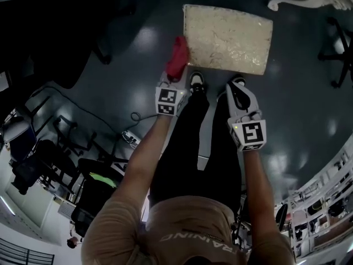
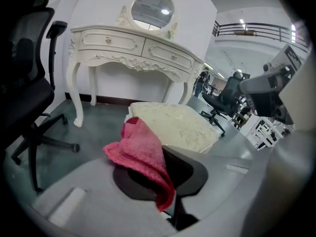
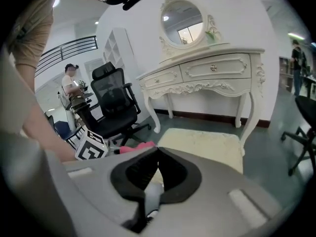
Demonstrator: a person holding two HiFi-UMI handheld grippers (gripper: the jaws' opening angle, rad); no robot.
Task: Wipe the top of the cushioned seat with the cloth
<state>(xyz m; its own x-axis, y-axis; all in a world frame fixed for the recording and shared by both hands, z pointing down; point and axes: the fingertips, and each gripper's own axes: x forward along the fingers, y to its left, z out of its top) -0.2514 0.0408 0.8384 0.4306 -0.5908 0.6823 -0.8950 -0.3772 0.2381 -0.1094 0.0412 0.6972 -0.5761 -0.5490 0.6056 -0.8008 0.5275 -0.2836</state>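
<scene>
One white carved dressing table (image 2: 133,48) with an oval mirror stands at twelve o'clock. Before it, one cream rectangular cushioned seat (image 1: 228,38) sits on the grey floor (image 1: 138,43). Of the two grippers, the left gripper (image 1: 175,77) is clamped on one pink terry cloth (image 1: 177,57) beside the seat's eight o'clock corner. The right gripper (image 1: 239,90), its jaws pressed together on nothing, hangs near five o'clock.
</scene>
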